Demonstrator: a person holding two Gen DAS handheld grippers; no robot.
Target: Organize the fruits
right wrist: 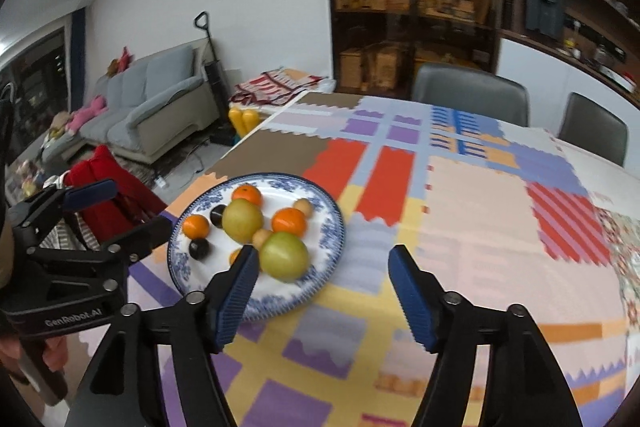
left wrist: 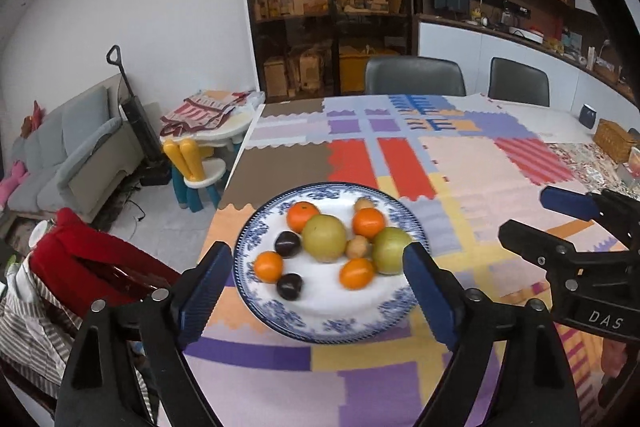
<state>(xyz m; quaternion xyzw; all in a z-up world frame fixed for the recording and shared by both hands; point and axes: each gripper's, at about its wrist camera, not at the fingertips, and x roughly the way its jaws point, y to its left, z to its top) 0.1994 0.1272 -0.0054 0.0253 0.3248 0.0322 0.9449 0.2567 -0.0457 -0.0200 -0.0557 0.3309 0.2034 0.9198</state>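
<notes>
My left gripper (left wrist: 318, 265) and right gripper (right wrist: 322, 277) both stood released, blue pads apart and holding nothing. The round blue-and-white patterned porcelain plate (left wrist: 320, 327) rested on the multicoloured patchwork tablecloth (right wrist: 472, 211), carrying four oranges (left wrist: 303, 216), two yellow-green pears (left wrist: 324, 237), two dark plums (left wrist: 287, 244) and two small tan fruits.

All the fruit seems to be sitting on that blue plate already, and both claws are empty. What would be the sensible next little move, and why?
Probably draw both claws back and stop. The oranges, green fruits, dark plums and small tan fruits all lie on the plate. The left claw and right claw stand open, holding nothing, and no loose fruit shows on the tablecloth.
</notes>
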